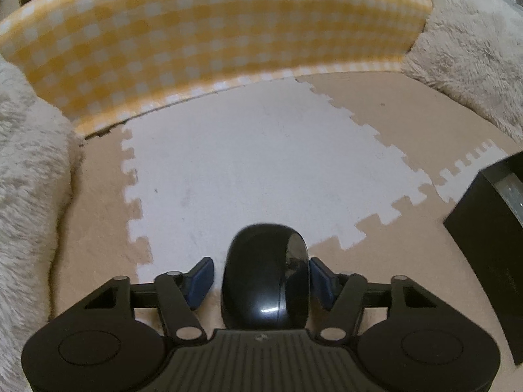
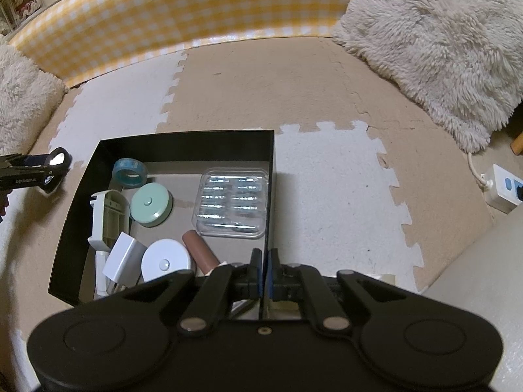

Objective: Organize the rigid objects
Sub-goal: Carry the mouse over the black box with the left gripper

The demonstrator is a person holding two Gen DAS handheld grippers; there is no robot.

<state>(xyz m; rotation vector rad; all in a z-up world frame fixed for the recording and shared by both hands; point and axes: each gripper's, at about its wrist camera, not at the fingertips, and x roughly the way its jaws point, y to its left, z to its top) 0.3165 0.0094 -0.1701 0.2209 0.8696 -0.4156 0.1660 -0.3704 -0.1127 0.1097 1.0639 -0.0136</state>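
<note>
Here, your left gripper point(image 1: 261, 281) held a glossy black computer mouse point(image 1: 265, 276) between its blue pads point(image 1: 200, 281), the right pad touching its side while a slim gap showed beside the left one, so whether the grip was firm could not be told. The mouse hung over the beige-and-white foam mat point(image 1: 261, 150), just left of the black box point(image 2: 183, 140). Your right gripper point(image 2: 264, 271) sat with its jaws pressed together and empty above the box's near right corner. Inside lay a blue tape roll point(image 2: 129, 172), a mint round case point(image 2: 151, 204), a clear plastic tray point(image 2: 232, 203), a white disc point(image 2: 166, 260) and a brown cylinder point(image 2: 200, 251)
</note>
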